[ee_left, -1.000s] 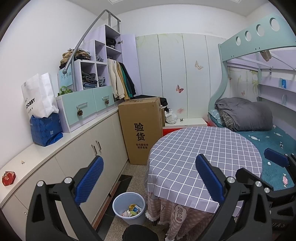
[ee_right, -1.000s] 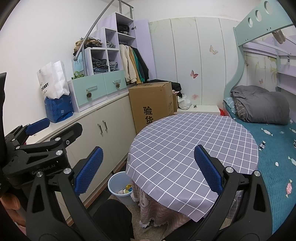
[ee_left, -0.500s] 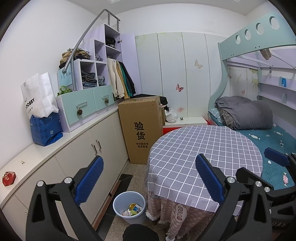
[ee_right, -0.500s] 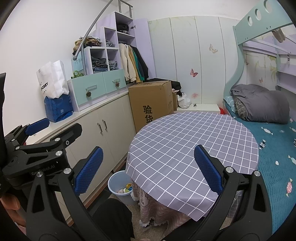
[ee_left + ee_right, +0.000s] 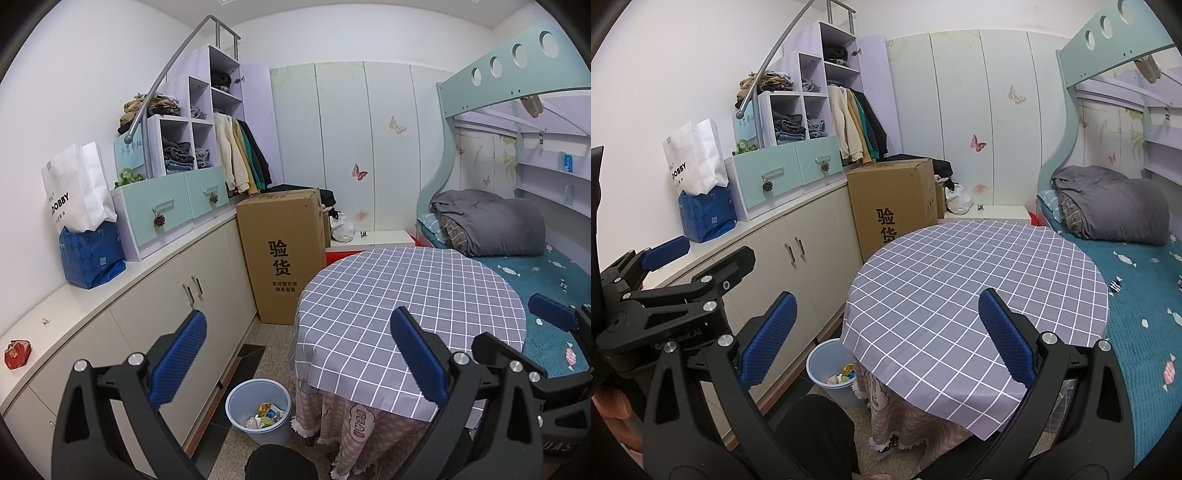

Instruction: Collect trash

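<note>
Bedroom clutter frames a bare checked table (image 5: 406, 295), both the left gripper (image 5: 295, 363) and right gripper (image 5: 886, 338) gaping empty, so swing left toward the red wrapper (image 5: 16, 353) on the counter (image 5: 85, 299), then drop it squarely into the bin (image 5: 258, 411).

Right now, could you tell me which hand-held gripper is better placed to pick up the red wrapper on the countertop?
Left. The left hand-held gripper is open, empty, and nearer the red wrapper on the countertop.

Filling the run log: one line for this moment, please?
left gripper: open, empty | right gripper: open, empty | bin: trash inside, beside table
</note>
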The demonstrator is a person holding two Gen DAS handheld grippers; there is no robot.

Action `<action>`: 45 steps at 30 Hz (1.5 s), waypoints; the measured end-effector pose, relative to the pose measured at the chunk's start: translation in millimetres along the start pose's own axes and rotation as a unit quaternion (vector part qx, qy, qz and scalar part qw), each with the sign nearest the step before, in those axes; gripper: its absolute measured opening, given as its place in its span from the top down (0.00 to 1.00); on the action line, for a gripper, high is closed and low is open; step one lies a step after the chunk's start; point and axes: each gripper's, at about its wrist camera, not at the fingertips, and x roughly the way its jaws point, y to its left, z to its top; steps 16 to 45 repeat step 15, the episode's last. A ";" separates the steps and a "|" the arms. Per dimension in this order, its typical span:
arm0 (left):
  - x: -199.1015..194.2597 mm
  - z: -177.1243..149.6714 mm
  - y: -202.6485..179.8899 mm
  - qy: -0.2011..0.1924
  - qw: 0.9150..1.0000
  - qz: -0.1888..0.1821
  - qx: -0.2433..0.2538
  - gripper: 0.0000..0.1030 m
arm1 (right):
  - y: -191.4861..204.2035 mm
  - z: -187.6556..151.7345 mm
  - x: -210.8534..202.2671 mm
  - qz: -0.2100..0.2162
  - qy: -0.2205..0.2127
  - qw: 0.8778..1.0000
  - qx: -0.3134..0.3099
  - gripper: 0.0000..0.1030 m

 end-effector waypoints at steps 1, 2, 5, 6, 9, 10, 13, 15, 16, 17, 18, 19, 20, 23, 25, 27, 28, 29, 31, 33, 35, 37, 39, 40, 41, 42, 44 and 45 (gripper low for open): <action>0.7 -0.3 0.1 0.001 1.000 0.000 0.000 0.05 | 0.0 -1.2 0.2 0.000 0.001 1.000 0.000 0.06; 1.5 -1.0 -0.3 0.002 1.000 0.001 0.001 0.05 | 0.0 -1.5 2.8 0.000 0.002 1.000 0.001 0.06; 3.7 -3.8 0.6 0.005 1.000 0.001 0.001 0.05 | 0.4 -4.0 5.4 -0.001 0.004 1.000 0.002 0.06; 4.4 -4.5 0.9 0.005 1.000 0.001 0.001 0.05 | -0.1 -4.0 6.4 -0.001 0.005 1.000 0.003 0.06; 7.7 -4.4 -1.0 0.009 1.000 0.001 0.002 0.05 | -0.7 -5.3 9.5 -0.002 0.008 1.000 0.005 0.06; 9.3 -5.8 -0.8 0.012 1.000 -0.001 0.000 0.05 | -1.4 -7.1 10.2 -0.002 0.010 1.000 0.006 0.06; 16.9 -6.9 -2.0 0.022 1.000 -0.004 -0.002 0.05 | -3.6 -7.8 15.9 -0.005 0.015 1.000 0.008 0.06; 22.0 -8.9 -5.2 0.028 1.000 -0.003 0.001 0.05 | -7.8 -9.2 20.5 -0.006 0.020 1.000 0.013 0.06; 22.0 -8.9 -5.2 0.028 1.000 -0.003 0.001 0.05 | -7.8 -9.2 20.5 -0.006 0.020 1.000 0.013 0.06; 22.0 -8.9 -5.2 0.028 1.000 -0.003 0.001 0.05 | -7.8 -9.2 20.5 -0.006 0.020 1.000 0.013 0.06; 22.0 -8.9 -5.2 0.028 1.000 -0.003 0.001 0.05 | -7.8 -9.2 20.5 -0.006 0.020 1.000 0.013 0.06; 22.0 -8.9 -5.2 0.028 1.000 -0.003 0.001 0.05 | -7.8 -9.2 20.5 -0.006 0.020 1.000 0.013 0.06; 22.0 -8.9 -5.2 0.028 1.000 -0.003 0.001 0.05 | -7.8 -9.2 20.5 -0.006 0.020 1.000 0.013 0.06; 22.0 -8.9 -5.2 0.028 1.000 -0.003 0.001 0.05 | -7.8 -9.2 20.5 -0.006 0.020 1.000 0.013 0.06; 22.0 -8.9 -5.2 0.028 1.000 -0.003 0.001 0.05 | -7.8 -9.2 20.5 -0.006 0.020 1.000 0.013 0.06; 22.0 -8.9 -5.2 0.028 1.000 -0.003 0.001 0.05 | -7.8 -9.2 20.5 -0.006 0.020 1.000 0.013 0.06; 22.0 -8.9 -5.2 0.028 1.000 -0.003 0.001 0.05 | -7.8 -9.2 20.5 -0.006 0.020 1.000 0.013 0.06; 22.0 -8.9 -5.2 0.028 1.000 -0.003 0.001 0.05 | -7.8 -9.2 20.5 -0.006 0.020 1.000 0.013 0.06; 22.0 -8.9 -5.2 0.028 1.000 -0.003 0.001 0.05 | -7.8 -9.2 20.5 -0.006 0.020 1.000 0.013 0.06; 22.0 -8.9 -5.2 0.028 1.000 -0.003 0.001 0.05 | -7.8 -9.2 20.5 -0.006 0.020 1.000 0.013 0.06; 22.0 -8.9 -5.2 0.028 1.000 -0.003 0.001 0.05 | -7.8 -9.2 20.5 -0.006 0.020 1.000 0.013 0.06; 22.0 -8.9 -5.2 0.028 1.000 -0.003 0.001 0.05 | -7.8 -9.2 20.5 -0.006 0.020 1.000 0.013 0.06; 22.0 -8.9 -5.2 0.028 1.000 -0.003 0.001 0.05 | -7.8 -9.2 20.5 -0.006 0.020 1.000 0.013 0.06; 22.0 -8.9 -5.2 0.028 1.000 -0.003 0.001 0.05 | -7.8 -9.2 20.5 -0.006 0.020 1.000 0.013 0.06; 22.0 -8.9 -5.2 0.028 1.000 -0.003 0.001 0.05 | -7.8 -9.2 20.5 -0.006 0.020 1.000 0.013 0.06; 22.0 -8.9 -5.2 0.028 1.000 -0.003 0.001 0.05 | -7.8 -9.2 20.5 -0.006 0.020 1.000 0.013 0.06; 22.0 -8.9 -5.2 0.028 1.000 -0.003 0.001 0.05 | -7.8 -9.2 20.5 -0.006 0.020 1.000 0.013 0.06; 22.0 -8.9 -5.2 0.028 1.000 -0.003 0.001 0.05 | -7.8 -9.2 20.5 -0.006 0.020 1.000 0.013 0.06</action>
